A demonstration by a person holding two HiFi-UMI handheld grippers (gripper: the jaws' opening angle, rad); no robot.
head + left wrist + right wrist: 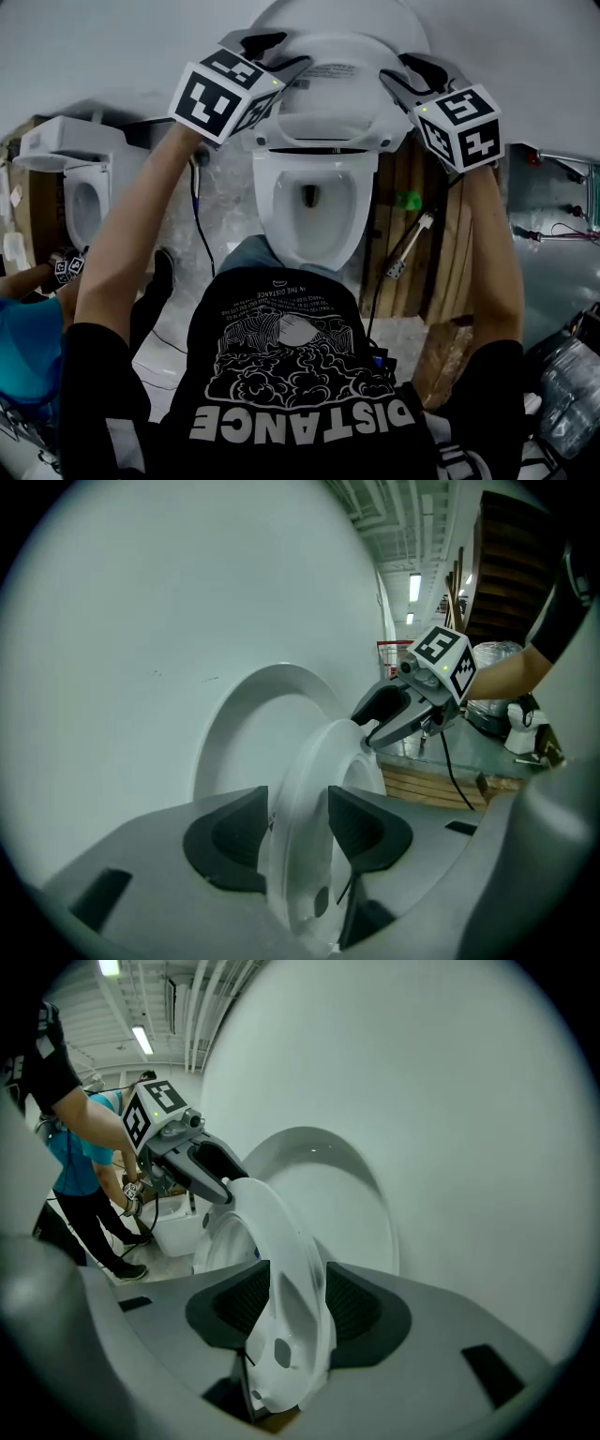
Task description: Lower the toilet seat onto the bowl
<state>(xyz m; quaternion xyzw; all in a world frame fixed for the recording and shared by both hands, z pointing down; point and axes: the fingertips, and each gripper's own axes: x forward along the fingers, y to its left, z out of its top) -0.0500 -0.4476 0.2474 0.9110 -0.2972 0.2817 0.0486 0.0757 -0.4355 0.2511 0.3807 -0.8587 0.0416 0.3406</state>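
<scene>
Black shirt (291, 375), toilet seat (302, 803), spare toilet (80, 192), planks (455, 246)

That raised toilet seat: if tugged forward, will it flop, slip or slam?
The toilet seat looks like rigid moulded plastic, so it probably won't bend. Its glossy rim may slip in a light grip. Standing upright, it would likely swing down and could slam.

Seat (330, 112) is standing raised over bowl (281, 225), lid (375, 19) behind it. Left claw (277, 54) is straddling its left edge, right claw (410, 75) its right edge. Second toilet (80, 178) is sitting left of bowl, planks (412, 187) right.
</scene>
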